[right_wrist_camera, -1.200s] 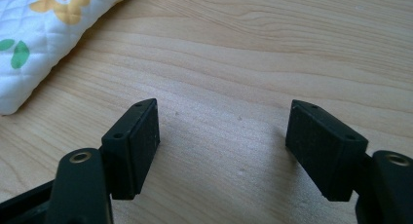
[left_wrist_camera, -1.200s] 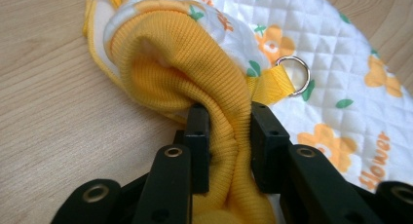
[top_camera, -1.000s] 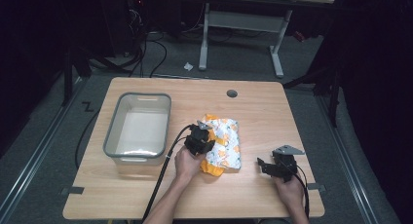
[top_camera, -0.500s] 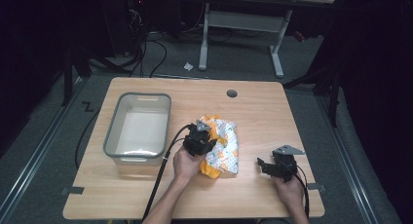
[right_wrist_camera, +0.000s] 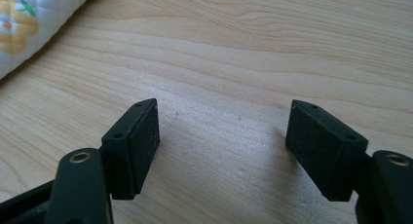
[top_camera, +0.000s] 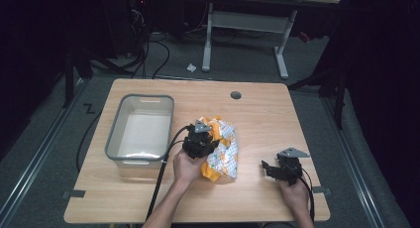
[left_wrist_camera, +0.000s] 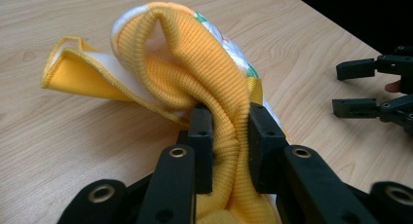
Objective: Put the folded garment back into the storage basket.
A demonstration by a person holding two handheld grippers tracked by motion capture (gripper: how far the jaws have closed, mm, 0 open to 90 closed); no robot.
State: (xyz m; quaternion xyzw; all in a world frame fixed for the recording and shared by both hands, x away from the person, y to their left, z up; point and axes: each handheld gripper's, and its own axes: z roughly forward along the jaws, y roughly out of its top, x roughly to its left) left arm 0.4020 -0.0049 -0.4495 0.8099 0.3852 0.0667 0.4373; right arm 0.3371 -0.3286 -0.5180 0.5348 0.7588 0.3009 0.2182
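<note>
The table is seen as pale wood-grain board, smooth, with a slight sheen. The cloth is shown as soft fabric: yellow ribbed knit at the edge, white quilted print elsewhere, matt. The left gripper and right gripper are made of matt black plastic, apparently, with brass-coloured rivets. The tub looks like translucent plastic with a grey rim, though that is hard to confirm from above.

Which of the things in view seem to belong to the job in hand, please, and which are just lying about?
In the job, as far as I can judge:
- yellow ribbed cloth, clamped in the left gripper
- grey tub beside it, perhaps
- right gripper, jaws open

Lying about:
- white scrap on the floor
- cables behind the table
</note>
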